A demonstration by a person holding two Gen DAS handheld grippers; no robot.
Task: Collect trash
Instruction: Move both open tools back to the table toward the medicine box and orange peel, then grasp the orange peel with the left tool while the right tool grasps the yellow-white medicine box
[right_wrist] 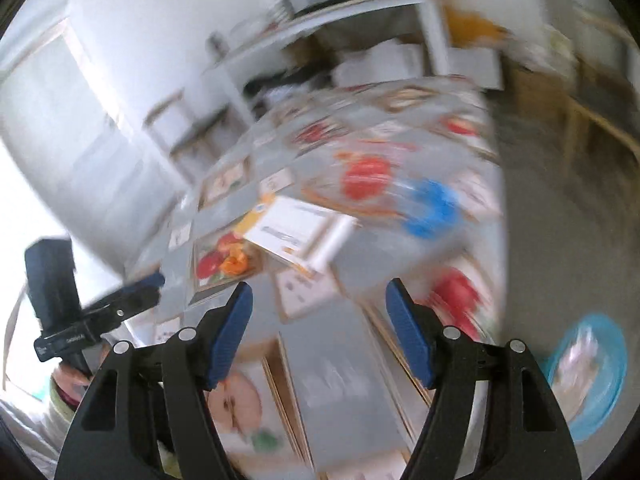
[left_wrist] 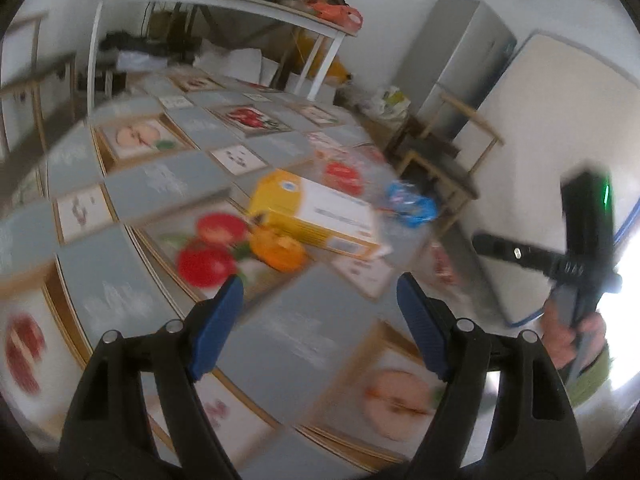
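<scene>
- Trash: a yellow-and-white box (left_wrist: 320, 216), an orange peel-like scrap (left_wrist: 280, 252) touching its 7 o'clock corner, and a blue wrapper (left_wrist: 412, 204) at its 3 o'clock, all on the fruit-print table (left_wrist: 168, 184).
- Box print is too blurry to read.
- Left gripper (left_wrist: 320, 328) is angled down, jaws wide apart, empty.
- Right gripper (right_wrist: 320, 328) is also tilted down, gaping, holding nothing.

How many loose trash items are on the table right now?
3, possibly more hidden by blur: yellow-and-white box mid-table, orange peel against its near-left end, blue wrapper beyond its right.
</scene>
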